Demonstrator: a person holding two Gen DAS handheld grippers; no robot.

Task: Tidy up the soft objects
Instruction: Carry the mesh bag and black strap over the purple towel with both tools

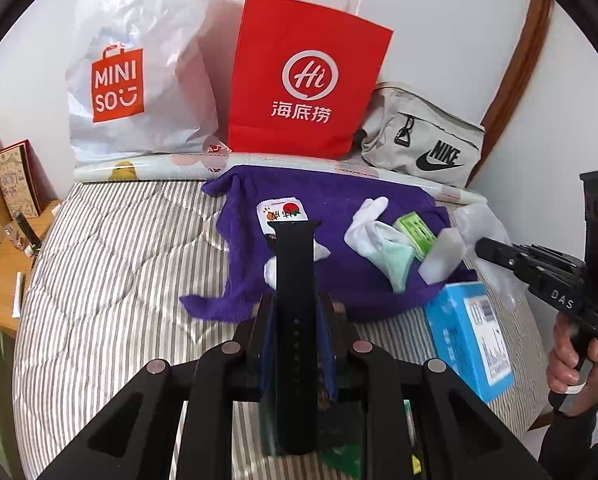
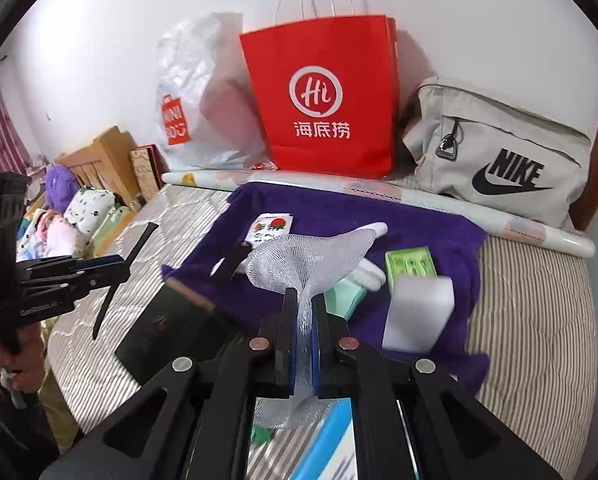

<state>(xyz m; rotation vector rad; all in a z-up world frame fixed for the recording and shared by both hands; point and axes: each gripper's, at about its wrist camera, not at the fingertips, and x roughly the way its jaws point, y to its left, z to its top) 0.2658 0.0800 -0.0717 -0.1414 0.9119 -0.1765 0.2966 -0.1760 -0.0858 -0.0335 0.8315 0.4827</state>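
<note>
The left gripper (image 1: 295,312) clenches a black strap (image 1: 295,280) that stands upright between its pads above the striped bed (image 1: 111,240). The right gripper (image 2: 306,320) pinches a white mesh net (image 2: 311,256), which fans out over the purple towel (image 2: 419,216). On the towel lie white socks (image 1: 369,224), a green pack (image 1: 415,230), a white block (image 1: 443,256) and a small sachet (image 1: 281,212). A blue box (image 1: 469,336) sits beside the towel; a red bag (image 1: 307,76), a Miniso bag (image 1: 139,64) and a Nike bag (image 1: 423,136) lean against the wall.

Matt black rubbery strap (image 1: 295,280) — fluffy purple cloth (image 1: 339,200), glossy red paper bag (image 1: 307,80)
</note>
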